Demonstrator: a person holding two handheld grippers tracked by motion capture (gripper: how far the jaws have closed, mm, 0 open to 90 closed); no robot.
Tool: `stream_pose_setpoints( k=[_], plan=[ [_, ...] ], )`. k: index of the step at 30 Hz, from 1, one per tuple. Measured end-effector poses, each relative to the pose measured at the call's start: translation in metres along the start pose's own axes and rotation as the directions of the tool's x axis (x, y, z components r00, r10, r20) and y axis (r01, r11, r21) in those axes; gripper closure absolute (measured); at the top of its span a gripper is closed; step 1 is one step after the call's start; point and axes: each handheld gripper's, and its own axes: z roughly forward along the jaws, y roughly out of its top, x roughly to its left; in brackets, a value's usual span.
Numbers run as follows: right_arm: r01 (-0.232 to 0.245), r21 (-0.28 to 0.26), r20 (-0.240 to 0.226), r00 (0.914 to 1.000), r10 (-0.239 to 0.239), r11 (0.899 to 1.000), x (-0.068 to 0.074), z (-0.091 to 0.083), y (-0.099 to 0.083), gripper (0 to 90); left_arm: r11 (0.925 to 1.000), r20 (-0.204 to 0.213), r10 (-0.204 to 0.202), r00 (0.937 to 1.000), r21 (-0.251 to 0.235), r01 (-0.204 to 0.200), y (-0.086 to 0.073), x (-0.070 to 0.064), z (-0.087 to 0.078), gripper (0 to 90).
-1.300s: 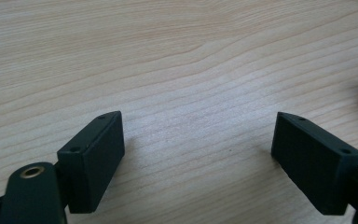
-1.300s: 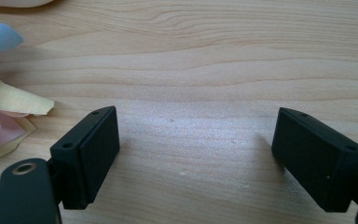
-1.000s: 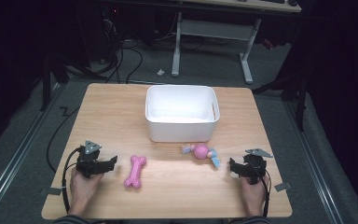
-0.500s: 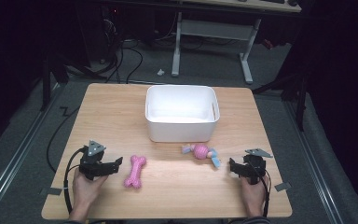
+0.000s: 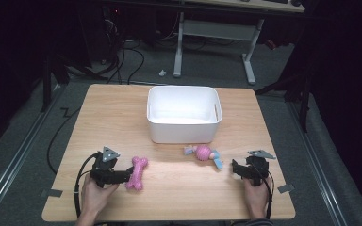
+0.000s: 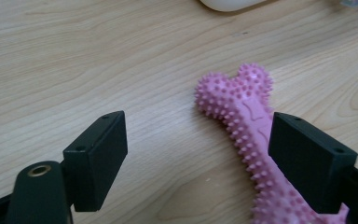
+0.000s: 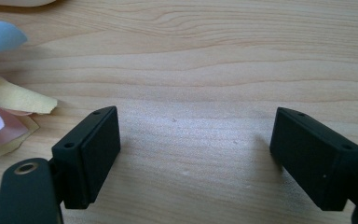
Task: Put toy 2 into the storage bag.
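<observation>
A spiky pink rubber bone (image 5: 137,173) lies on the wooden table (image 5: 122,117) at the front left. My left gripper (image 5: 124,177) is open right beside it. In the left gripper view the bone (image 6: 249,116) runs between the jaws of the left gripper (image 6: 200,140), close against the right-hand one. A pink ball toy with blue and yellow cloth tails (image 5: 202,153) lies in front of the white bin (image 5: 184,132). My right gripper (image 5: 234,168) rests open just right of that toy, with bare wood between the jaws of the right gripper (image 7: 196,140) and the cloth tails (image 7: 4,98) at its left.
The white bin stands open-topped at the middle of the table, and its lower edge (image 6: 228,3) shows ahead of the left gripper. A hand holds each gripper near the front edge. A metal desk frame (image 5: 212,33) and cables are on the floor beyond.
My left gripper has slid a little to the right, so its open jaws now reach the bone. The right gripper and both toys have stayed put.
</observation>
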Motion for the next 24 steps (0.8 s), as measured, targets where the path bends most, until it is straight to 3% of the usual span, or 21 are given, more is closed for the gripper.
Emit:
stream_pose_setpoints(
  k=[10, 19, 24],
  plan=[
    [0.001, 0.0, -0.001, 1.0, -0.001, 1.0, 0.0, 0.0, 0.0, 16.2, 0.9994, 0.041, 0.019, 0.999, 0.027, -0.02, 0.006, -0.017, 0.01, 21.0],
    [0.004, 0.0, -0.002, 1.0, -0.004, 1.0, 0.0, 0.0, 0.0, 16.1, 0.9972, 0.021, 0.029, 0.9993, 0.068, -0.031, 0.011, -0.028, 0.02, 21.2],
    [0.006, 0.0, -0.005, 1.0, -0.006, 1.0, 0.0, 0.0, 0.0, 16.1, 0.9963, 0.013, 0.014, 0.9998, 0.085, -0.016, 0.009, -0.028, 0.024, 23.4]
  ],
)
